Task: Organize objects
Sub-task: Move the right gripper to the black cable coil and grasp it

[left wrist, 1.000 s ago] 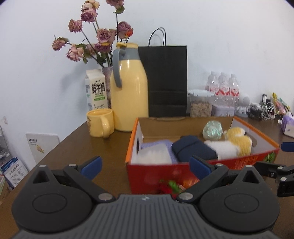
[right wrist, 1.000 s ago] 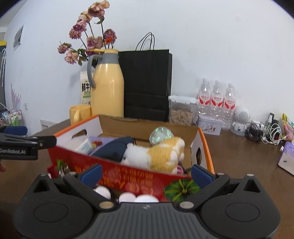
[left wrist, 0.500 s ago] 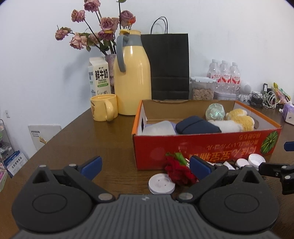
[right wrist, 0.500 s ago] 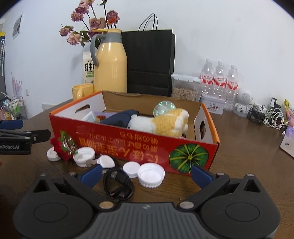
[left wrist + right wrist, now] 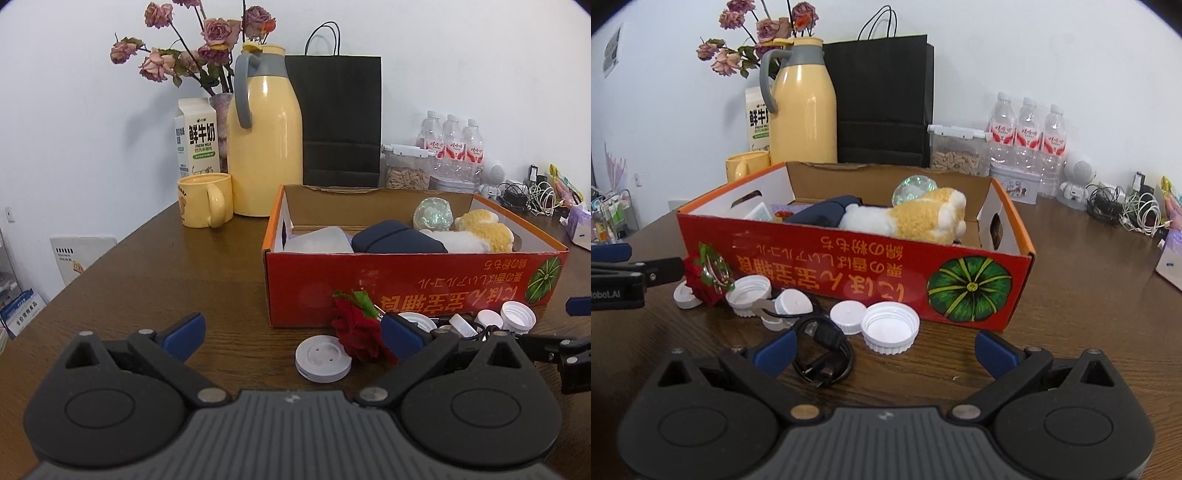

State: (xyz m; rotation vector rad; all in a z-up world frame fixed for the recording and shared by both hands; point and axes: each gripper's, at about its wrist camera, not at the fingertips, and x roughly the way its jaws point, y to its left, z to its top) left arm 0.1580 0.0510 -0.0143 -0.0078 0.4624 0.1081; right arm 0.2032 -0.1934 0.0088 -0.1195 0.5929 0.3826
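A red cardboard box (image 5: 849, 266) (image 5: 406, 284) holds a plush toy (image 5: 916, 218), a navy case (image 5: 820, 214) and a glass ball (image 5: 912, 186). On the table in front of it lie several white caps (image 5: 890, 326), a red rose (image 5: 356, 328) (image 5: 705, 275), a grey-white disc (image 5: 323, 360) and a coiled black cable (image 5: 822, 354). My left gripper (image 5: 291, 332) is open, with the disc and rose just ahead of its fingers. The jaws of my right gripper (image 5: 884, 350) are closing; the cable lies by its left finger and the pads touch nothing.
Behind the box stand a yellow jug (image 5: 264, 147), a yellow mug (image 5: 205, 199), a milk carton (image 5: 195, 136), a black paper bag (image 5: 341, 118), a snack container (image 5: 956, 151) and water bottles (image 5: 1027, 136). Tangled cables (image 5: 1123, 206) lie at the far right.
Both grippers have sunk and tipped downward. The box front, caps, rose, disc and cable have come into full view before the fingers.
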